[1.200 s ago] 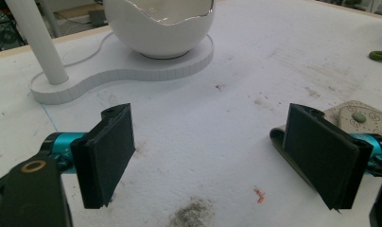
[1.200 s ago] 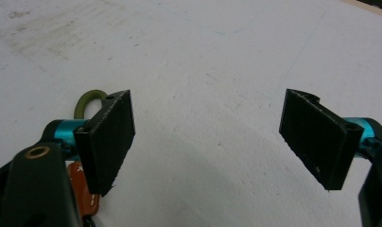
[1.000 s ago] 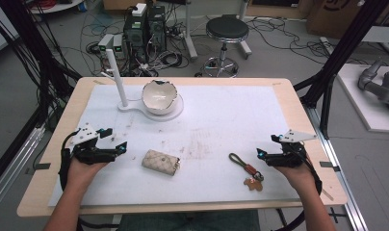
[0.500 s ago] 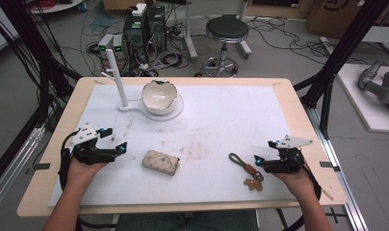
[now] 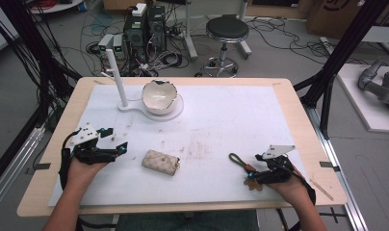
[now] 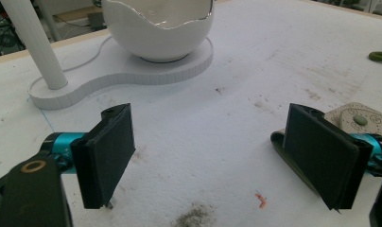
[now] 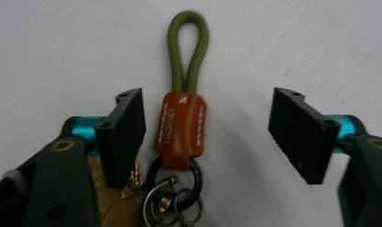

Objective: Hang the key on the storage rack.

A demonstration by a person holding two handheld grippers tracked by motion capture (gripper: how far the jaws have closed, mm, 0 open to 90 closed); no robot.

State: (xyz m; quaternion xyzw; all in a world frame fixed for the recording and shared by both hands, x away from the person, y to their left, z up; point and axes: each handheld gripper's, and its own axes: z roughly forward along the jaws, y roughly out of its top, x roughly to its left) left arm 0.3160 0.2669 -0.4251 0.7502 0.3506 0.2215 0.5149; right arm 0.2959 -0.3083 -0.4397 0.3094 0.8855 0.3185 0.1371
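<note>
Between my right gripper's (image 7: 205, 137) wide-spread jaws lay the key ring (image 7: 182, 130), bracketed but not yet gripped.

I judged the pick barely begun: closing and lifting remained. The key ring rested flat at the near right of the table (image 5: 298, 115), its green loop (image 7: 188, 52) pointing away from me. My left gripper (image 6: 217, 151) stood wide and empty beside the key pouch (image 5: 161, 161). Farther off stood the white bowl (image 5: 160, 96) on its stand (image 5: 126, 107), well apart. Nothing obstructed the grasp.
</note>
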